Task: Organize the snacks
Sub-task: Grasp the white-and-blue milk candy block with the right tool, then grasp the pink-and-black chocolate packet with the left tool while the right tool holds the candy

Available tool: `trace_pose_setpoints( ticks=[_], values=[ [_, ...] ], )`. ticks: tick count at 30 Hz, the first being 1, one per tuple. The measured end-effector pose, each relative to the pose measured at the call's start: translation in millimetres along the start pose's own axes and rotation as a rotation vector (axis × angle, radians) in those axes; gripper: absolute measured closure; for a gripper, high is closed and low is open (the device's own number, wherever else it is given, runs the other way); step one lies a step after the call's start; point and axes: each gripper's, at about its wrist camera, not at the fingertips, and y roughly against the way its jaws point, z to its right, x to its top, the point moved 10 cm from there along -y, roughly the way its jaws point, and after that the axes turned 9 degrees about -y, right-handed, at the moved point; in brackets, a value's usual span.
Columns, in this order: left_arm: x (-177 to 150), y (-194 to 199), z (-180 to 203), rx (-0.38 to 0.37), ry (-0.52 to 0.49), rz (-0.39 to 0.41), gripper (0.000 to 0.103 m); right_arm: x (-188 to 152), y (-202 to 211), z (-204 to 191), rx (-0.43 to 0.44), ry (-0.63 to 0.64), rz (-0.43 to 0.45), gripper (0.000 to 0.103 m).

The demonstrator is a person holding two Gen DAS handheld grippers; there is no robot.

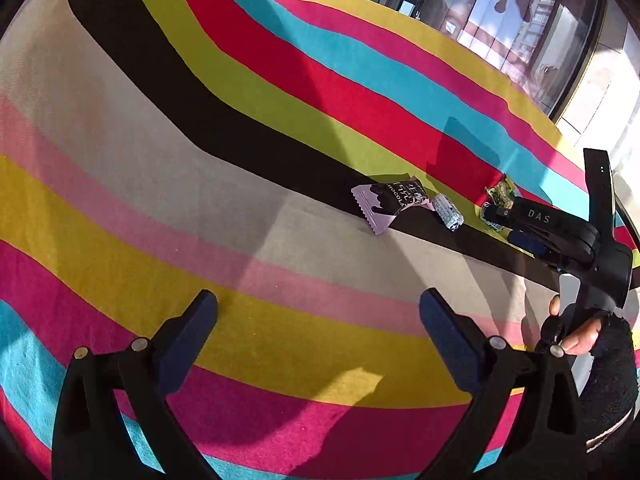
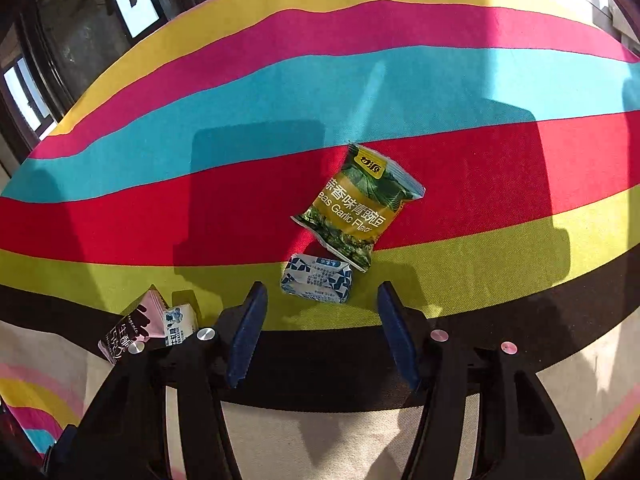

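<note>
between the blue pads of my right tool (image 2: 322, 334), just past the tips, sits the small white-and-blue wrapped candy (image 2: 317, 279) on the lime stripe of the striped cloth (image 2: 400, 80) over the surface. pads part way apart, nothing pinched, no contact with the wrapper that i can see. green pea packet (image 2: 358, 204) lies just beyond it, toward the far edge, its lower corner touching or overlapping the candy, can't tell which. off to the left near the tool's arm: chocolate sachet (image 2: 128, 330) and a second small white candy (image 2: 180, 322), side by side, partly hidden by the tool.

left tool (image 1: 318, 332) hovers wide and empty over the yellow and pink stripes, well apart from all the snacks. from its view my hand (image 1: 580, 336) in a dark sleeve grips the right tool's handle near the right edge.

handling guess: the candy is light, a soft crinkly wrapper over a firmer block, likely slick, so it could squirt out or skid on the cloth. best to pinch across its short sides at the middle, not the twisted ends. pea packet looks puffy and light, foil slippery; take it by a sealed flat edge, not the belly. risk: dragging the packet along if the corner overlaps.
</note>
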Motion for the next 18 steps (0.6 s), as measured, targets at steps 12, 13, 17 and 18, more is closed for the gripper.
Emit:
trace_pose_setpoints(
  ticks=[12, 13, 17, 18],
  values=[
    [0.6, -2.2, 0.6, 0.009, -0.012, -0.008, 0.002, -21.2, 38.1, 0.9, 0.125, 0.174, -0.006, 0.066],
    [0.6, -2.3, 0.5, 0.014, -0.016, -0.011, 0.002, -26.6, 48.8, 8.3, 0.159, 0.191, -0.009, 0.066],
    [-0.2, -5.9, 4.4, 0.05, -0.054, -0.037, 0.002, -46.4, 83.0, 41.5, 0.232, 0.256, 0.002, 0.066],
    [-0.6, -7.0, 5.4, 0.061, -0.067, -0.045, 0.002, -49.8, 86.8, 50.3, 0.241, 0.26, 0.0, 0.066]
  ],
)
